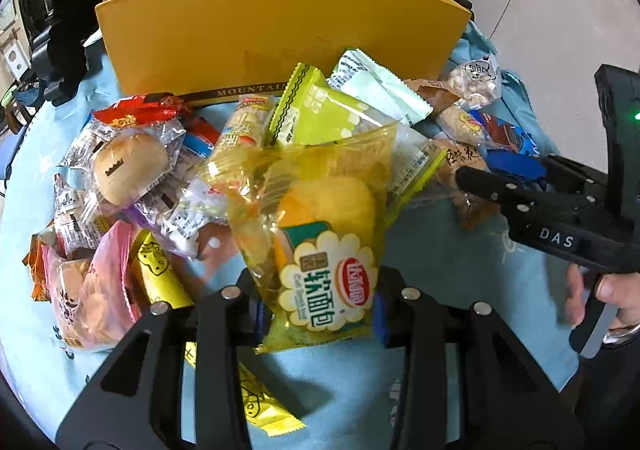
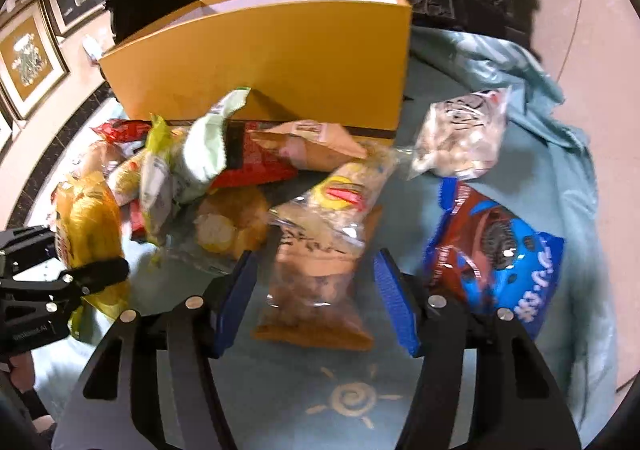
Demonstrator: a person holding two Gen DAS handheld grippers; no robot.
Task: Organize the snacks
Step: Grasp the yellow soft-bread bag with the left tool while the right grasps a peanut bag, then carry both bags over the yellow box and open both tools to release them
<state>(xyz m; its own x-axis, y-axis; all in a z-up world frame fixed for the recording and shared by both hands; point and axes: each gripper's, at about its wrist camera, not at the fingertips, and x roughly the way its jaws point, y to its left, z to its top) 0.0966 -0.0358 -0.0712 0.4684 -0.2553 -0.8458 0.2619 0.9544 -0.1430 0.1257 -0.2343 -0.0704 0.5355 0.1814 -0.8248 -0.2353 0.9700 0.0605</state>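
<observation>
While left tongs [image 1: 320,314] clench yellow bread packet [image 1: 320,242], right tongs [image 2: 316,302] straddle orange snack bag [image 2: 316,290], unclenched.

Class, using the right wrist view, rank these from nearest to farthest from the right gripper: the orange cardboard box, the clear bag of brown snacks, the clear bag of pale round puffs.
1. Clear bag of brown snacks, between the right gripper fingers.
2. Clear bag of pale round puffs, upper right.
3. Orange cardboard box, at the back.

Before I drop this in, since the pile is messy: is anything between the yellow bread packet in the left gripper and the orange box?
Nothing blocks it. The yellow bread packet hangs above the loose snacks, though the orange box's near wall stands tall.
</observation>
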